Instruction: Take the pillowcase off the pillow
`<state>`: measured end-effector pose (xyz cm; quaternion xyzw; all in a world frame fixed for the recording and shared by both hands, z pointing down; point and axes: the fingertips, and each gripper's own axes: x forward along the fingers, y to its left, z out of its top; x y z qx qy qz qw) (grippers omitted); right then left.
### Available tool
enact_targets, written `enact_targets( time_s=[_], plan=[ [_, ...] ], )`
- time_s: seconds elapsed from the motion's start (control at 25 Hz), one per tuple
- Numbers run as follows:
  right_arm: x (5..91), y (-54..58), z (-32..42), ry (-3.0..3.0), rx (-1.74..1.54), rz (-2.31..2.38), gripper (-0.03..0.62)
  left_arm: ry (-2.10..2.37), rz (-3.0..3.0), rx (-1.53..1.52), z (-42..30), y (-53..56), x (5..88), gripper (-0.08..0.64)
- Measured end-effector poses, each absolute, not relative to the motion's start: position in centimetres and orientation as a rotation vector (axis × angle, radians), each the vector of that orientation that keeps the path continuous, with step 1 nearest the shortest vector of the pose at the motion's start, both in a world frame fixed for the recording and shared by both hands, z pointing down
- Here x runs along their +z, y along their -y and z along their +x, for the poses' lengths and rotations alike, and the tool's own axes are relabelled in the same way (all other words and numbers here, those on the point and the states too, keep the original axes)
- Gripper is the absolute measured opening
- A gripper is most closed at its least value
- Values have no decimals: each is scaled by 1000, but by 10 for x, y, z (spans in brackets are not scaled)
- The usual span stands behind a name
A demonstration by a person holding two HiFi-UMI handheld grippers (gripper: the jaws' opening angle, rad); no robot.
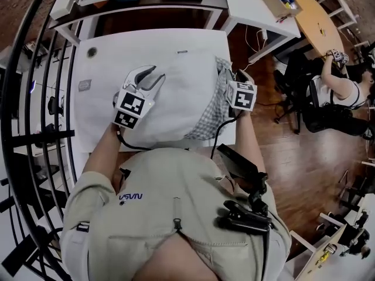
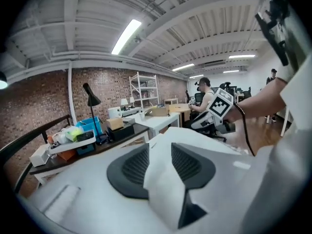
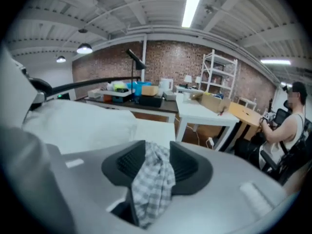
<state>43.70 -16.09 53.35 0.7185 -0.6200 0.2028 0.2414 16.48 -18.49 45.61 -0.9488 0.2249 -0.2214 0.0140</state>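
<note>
Presently, left gripper [image 2: 160,150]: jaws closed on a pinched fold of the white pillow [image 2: 163,182], cloth standing up between the ribbed pads. Right gripper [image 3: 157,152]: jaws clamped on a bunch of the checked pillowcase [image 3: 152,182], which hangs loose below the pads (thin, grey-and-white gingham). From the head view, the left gripper [image 1: 146,78] sits on the pillow's [image 1: 176,92] upper left part and the right gripper [image 1: 233,78] at its right end, the two well apart with the pillow's width between them. The pillowcase [image 1: 214,107] is gathered in a crumpled band along that right edge, most of the pillow bare. Pillow lies flat on a white table [image 1: 99,69], near the person's body. Beyond: wood floor, a second white desk [image 1: 258,10], a seated person [image 1: 340,89] off to the right, a black desk lamp [image 2: 90,94], brick wall, metal shelving [image 3: 217,74].
</note>
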Motion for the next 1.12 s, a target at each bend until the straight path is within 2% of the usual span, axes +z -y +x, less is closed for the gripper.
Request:
enact_targets(
  time_s=[0.12, 0.24, 0.44, 0.52, 0.56, 0.6, 0.68, 0.72, 0.84, 1.0, 1.12],
  plan=[
    [496, 117, 396, 1857, 534, 1962, 170, -696, -2977, -610, 152, 144, 430, 202],
    [496, 61, 346, 1984, 602, 1887, 190, -713, -3035, -655, 137, 96, 446, 250],
    [556, -2, 278, 2011, 716, 1659, 239, -698, -3010, -912, 128, 35, 513, 337],
    [586, -8, 265, 1969, 694, 1580, 239, -719, -2901, -1020, 127, 29, 547, 357],
    [596, -9, 262, 1936, 657, 1551, 239, -740, -2824, -1058, 126, 32, 562, 346],
    [601, -10, 263, 1896, 604, 1527, 208, -757, -2749, -1075, 126, 37, 570, 295],
    [601, -15, 274, 1818, 513, 1508, 44, -791, -2680, -1047, 124, 46, 567, 167],
    [598, -19, 285, 1792, 495, 1519, 24, -817, -2686, -1014, 122, 50, 557, 120],
    [586, -32, 332, 1706, 482, 1610, 18, -899, -2711, -901, 119, 65, 517, 63],
    [575, -43, 395, 1568, 459, 1758, 17, -962, -2698, -828, 113, 79, 483, 54],
    [591, -47, 417, 1551, 491, 1769, 17, -966, -2742, -848, 114, 74, 496, 58]
  ],
)
